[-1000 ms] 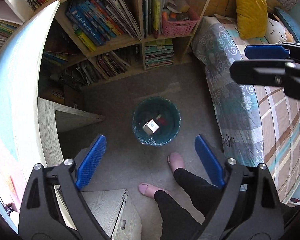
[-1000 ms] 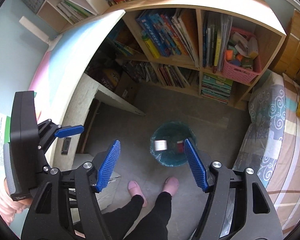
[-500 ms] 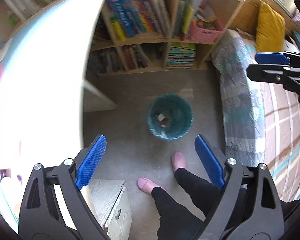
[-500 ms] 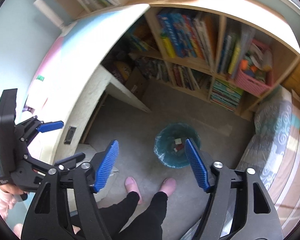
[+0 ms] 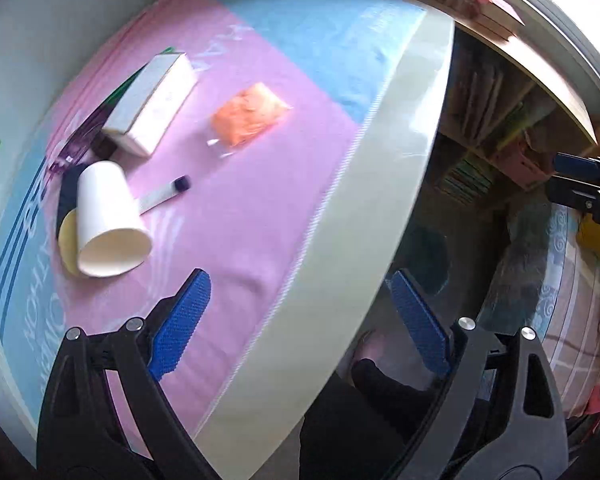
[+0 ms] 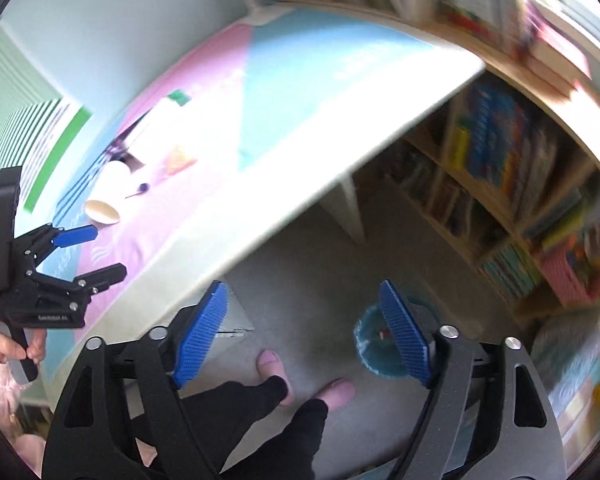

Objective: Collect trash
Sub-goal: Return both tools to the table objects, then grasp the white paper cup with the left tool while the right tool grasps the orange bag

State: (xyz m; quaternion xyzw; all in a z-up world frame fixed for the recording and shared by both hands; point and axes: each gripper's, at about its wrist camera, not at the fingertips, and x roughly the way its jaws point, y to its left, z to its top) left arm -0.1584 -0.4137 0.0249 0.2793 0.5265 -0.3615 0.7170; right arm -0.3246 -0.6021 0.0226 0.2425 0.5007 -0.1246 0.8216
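risk: paper cup rolls away when grasped.
left gripper wide open and empty over the tabletop's near edge; right gripper opening, empty. paper cup lies tipped near the left edge; orange packet farther in.

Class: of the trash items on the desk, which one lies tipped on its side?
The white paper cup, its open mouth facing sideways; the white box and orange bag lie flat.
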